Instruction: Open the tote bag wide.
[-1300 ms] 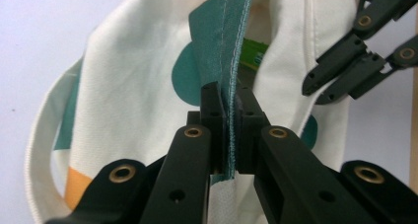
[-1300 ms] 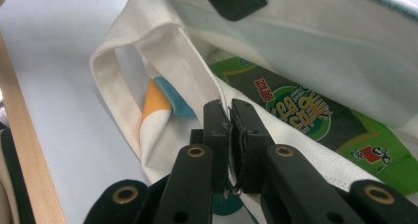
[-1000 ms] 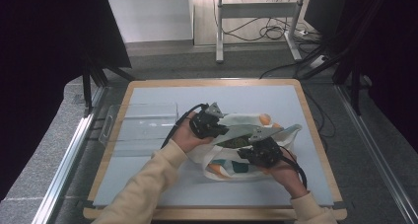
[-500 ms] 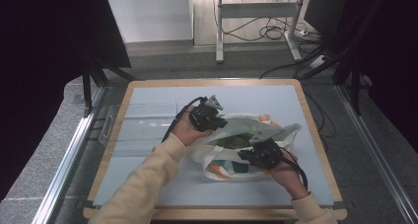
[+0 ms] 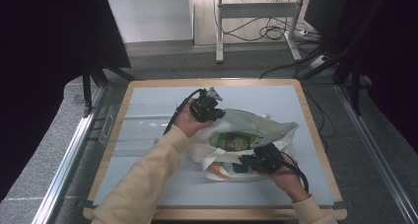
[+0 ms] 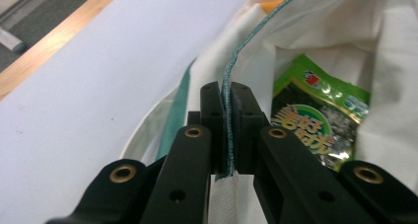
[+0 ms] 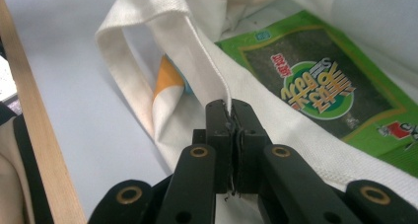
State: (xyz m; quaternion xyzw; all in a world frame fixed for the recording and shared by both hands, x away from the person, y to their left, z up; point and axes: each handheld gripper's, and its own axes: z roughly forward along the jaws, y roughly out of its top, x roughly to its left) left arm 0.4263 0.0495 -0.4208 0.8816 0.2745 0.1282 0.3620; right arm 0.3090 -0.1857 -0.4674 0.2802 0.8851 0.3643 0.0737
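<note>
left gripper has carried far rim of tote bag toward far edge of table since a second ago; mouth gapes wider, green snack packet exposed inside. bag lies right of table centre. left jaws pinch teal-trimmed rim; right gripper pinches near rim by handle.

Lab-type recording setup, not a home: wood-framed table with pale blue top, boxed in by black curtains and aluminium rails; behind it grey carpet, white wall, metal desk legs, loose cables and a power strip on the floor
</note>
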